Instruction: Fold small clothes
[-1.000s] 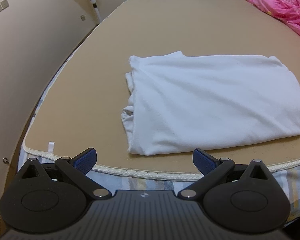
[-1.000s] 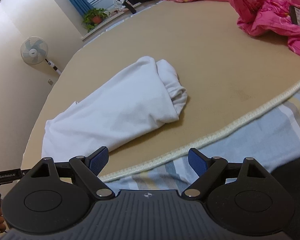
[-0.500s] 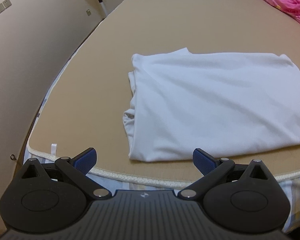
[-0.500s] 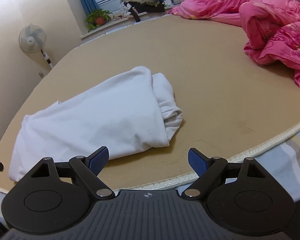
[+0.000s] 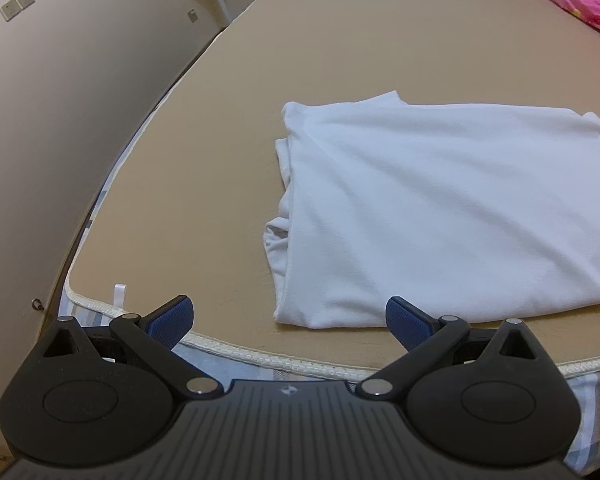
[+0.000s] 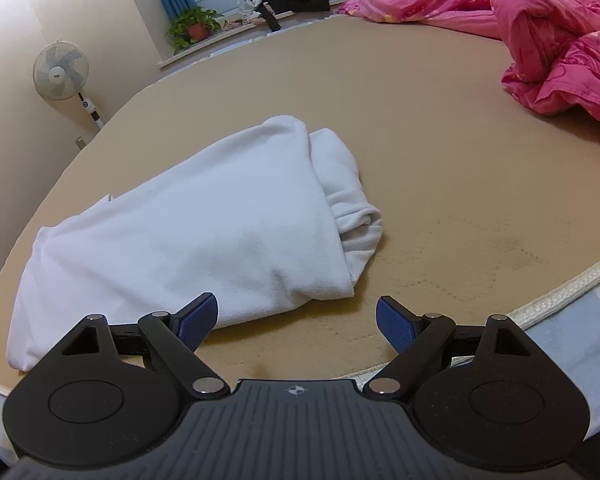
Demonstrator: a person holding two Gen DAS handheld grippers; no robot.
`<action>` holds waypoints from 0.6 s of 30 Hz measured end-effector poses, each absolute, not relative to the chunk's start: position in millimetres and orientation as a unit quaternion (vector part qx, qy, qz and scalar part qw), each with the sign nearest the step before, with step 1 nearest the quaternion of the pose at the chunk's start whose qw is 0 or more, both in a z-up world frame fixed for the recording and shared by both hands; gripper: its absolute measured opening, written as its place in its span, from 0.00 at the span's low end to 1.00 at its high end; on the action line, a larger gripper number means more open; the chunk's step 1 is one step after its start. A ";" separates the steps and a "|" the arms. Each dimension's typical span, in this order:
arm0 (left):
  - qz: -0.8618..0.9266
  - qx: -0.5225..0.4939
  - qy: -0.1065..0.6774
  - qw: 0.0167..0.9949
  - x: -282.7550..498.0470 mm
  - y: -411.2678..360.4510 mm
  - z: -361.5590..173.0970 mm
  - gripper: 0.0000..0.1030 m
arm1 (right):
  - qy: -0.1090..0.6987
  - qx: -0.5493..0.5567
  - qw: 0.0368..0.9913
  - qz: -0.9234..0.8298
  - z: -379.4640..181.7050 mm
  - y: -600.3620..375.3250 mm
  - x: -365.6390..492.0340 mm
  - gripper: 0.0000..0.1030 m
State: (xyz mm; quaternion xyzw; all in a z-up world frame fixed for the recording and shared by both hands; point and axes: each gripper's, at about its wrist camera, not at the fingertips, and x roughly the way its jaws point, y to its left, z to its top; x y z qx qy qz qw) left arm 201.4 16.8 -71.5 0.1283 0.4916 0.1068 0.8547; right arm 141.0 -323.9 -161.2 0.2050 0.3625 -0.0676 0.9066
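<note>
A white garment (image 5: 440,208) lies folded into a long strip on the tan mattress pad (image 5: 220,160). My left gripper (image 5: 288,320) hovers open just short of the strip's near left corner, nothing between its blue pads. From the right wrist view the same white garment (image 6: 204,232) runs from lower left to its bunched right end. Open and empty, my right gripper (image 6: 296,322) sits above the pad by the garment's near right corner.
A pink quilt (image 6: 560,40) is heaped at the far right of the bed. The pad's corded edge (image 5: 300,360) and striped sheet lie under the grippers. A standing fan (image 6: 62,72), a potted plant (image 6: 192,26) and a wall border the left side.
Both grippers have come closer to the garment, so it looks larger and nearer. The right view has rolled level and dropped. The garment itself has not moved.
</note>
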 end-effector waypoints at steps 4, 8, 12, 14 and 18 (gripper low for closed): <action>0.106 0.130 0.492 0.854 204.6 15.0 -71.3 0.99 | 0.366 0.206 0.904 -0.073 -164.3 -328.3 144.2 0.85; 0.104 0.138 0.492 0.853 205.2 9.7 -72.0 0.99 | 0.363 0.206 0.905 -0.082 -164.1 -331.7 152.8 0.85; 0.104 0.142 0.493 0.852 205.6 7.0 -72.5 0.99 | 0.360 0.196 0.908 -0.081 -164.7 -330.7 164.5 0.85; 0.105 0.141 0.494 0.851 206.1 6.9 -72.5 0.99 | 0.369 0.190 0.907 -0.075 -168.1 -329.9 170.8 0.85; 0.109 0.140 0.497 0.849 208.9 9.9 -73.7 0.99 | 0.393 0.188 0.897 -0.077 -180.7 -331.0 175.0 0.85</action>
